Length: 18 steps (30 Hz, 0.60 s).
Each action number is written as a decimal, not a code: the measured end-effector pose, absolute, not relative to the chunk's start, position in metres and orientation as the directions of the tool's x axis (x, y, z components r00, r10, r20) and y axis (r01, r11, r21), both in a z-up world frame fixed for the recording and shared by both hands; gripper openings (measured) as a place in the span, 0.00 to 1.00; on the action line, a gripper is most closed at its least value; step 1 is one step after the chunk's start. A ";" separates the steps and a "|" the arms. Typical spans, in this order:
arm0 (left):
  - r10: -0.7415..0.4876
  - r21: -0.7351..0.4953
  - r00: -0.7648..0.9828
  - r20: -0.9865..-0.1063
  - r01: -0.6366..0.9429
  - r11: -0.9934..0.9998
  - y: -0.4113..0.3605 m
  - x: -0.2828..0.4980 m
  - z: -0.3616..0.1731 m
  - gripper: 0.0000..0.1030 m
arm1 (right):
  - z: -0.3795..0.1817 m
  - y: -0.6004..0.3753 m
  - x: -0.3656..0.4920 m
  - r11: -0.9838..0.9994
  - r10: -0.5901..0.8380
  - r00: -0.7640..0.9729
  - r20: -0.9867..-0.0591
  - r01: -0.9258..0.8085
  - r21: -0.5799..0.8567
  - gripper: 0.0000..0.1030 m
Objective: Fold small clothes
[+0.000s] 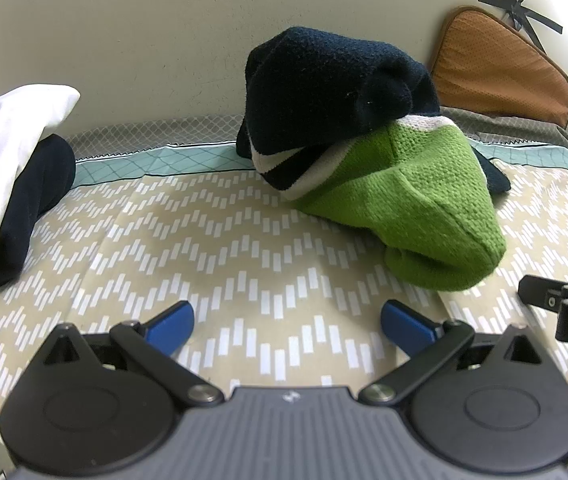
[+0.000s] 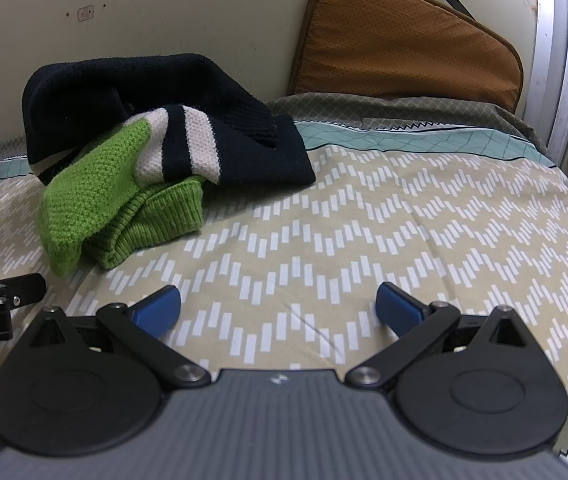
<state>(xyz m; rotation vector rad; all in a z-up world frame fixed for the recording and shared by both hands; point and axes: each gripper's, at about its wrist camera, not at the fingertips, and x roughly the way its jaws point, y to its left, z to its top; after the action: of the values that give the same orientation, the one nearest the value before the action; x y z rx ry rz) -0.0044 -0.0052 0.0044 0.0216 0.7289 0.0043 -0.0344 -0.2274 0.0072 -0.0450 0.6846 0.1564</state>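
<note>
The bed (image 2: 364,208), under a zigzag-patterned cover, carries everything, and the knit sweater (image 1: 364,152) serves as landmark. It lies crumpled in a heap toward the wall, navy bulk on top, white stripes in the middle, green part spilling toward the grippers. Left of the sweater sits a stack of white and dark clothes (image 1: 7,176); behind it to the right, an orange cushion (image 2: 404,44) leans on the wall.

The left gripper (image 1: 288,324) hovers in front of the sweater, fingers spread wide and holding nothing. The right gripper (image 2: 277,308) hangs to the sweater's right, fingers likewise apart and empty.

The step in hand looks like the first grasp. Doing it well likely means taking the green ribbed hem with one gripper and a navy edge with the other, then pulling apart to flatten the heap before any fold.

Open cover lies in front and right of the sweater, room enough to spread it; the stack crowds the left.
</note>
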 end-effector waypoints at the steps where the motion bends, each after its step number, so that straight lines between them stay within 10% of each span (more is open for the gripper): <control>1: 0.012 0.021 0.746 -0.666 0.003 1.000 -0.006 -0.004 0.005 1.00 | 0.007 -0.227 -0.034 0.987 0.128 0.763 -0.634 -0.158 0.009 1.00; 16: -0.100 -0.093 0.777 -0.622 0.054 0.994 0.024 -0.011 0.010 1.00 | 0.010 -0.238 -0.035 0.982 0.176 0.770 -0.613 -0.177 0.059 1.00; 18: -0.046 -0.070 0.808 -0.588 0.006 0.998 0.044 -0.017 0.014 1.00 | 0.017 -0.245 -0.041 0.982 0.184 0.797 -0.576 -0.172 0.075 0.85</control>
<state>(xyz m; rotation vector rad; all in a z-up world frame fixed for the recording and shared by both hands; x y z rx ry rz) -0.0169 0.0437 0.0141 -0.0655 0.6300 -0.0282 -0.0406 -0.2453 0.0167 0.0196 0.6205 0.1909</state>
